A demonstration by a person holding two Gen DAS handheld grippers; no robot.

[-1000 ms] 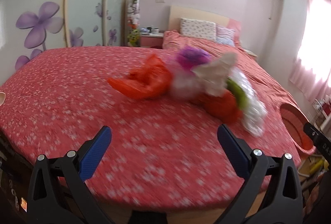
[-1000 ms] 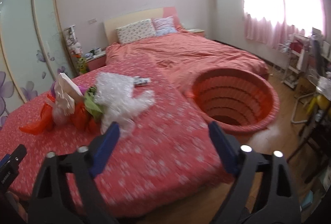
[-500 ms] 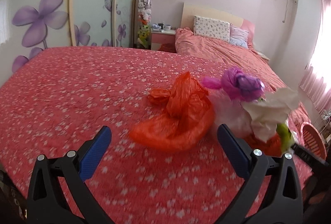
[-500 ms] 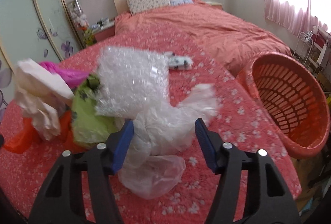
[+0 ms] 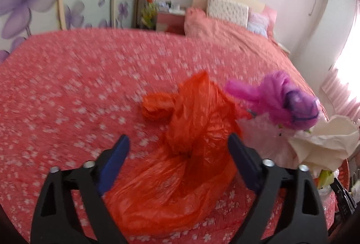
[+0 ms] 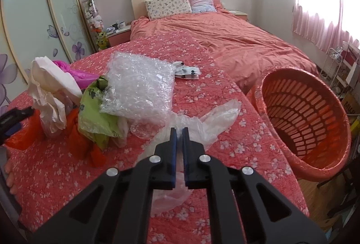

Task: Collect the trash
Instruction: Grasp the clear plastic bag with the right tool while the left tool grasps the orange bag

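Clear plastic bag (image 6: 191, 124) is pinched by right gripper (image 6: 179, 131); next carry it to basket (image 6: 303, 117) beside; left gripper (image 5: 177, 142) wide around orange bag (image 5: 186, 153)

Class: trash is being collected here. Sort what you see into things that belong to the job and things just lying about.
Job: crumpled orange plastic bag; clear thin plastic bag; bubble wrap sheet; orange slatted basket.

Lying about: floral pillow; pink bedside table.

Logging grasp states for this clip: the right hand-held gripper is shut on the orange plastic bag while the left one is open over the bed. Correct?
Not quite. The right hand-held gripper is shut on the clear plastic bag, as the right wrist view shows. The orange plastic bag lies between the open fingers of the left hand-held gripper.
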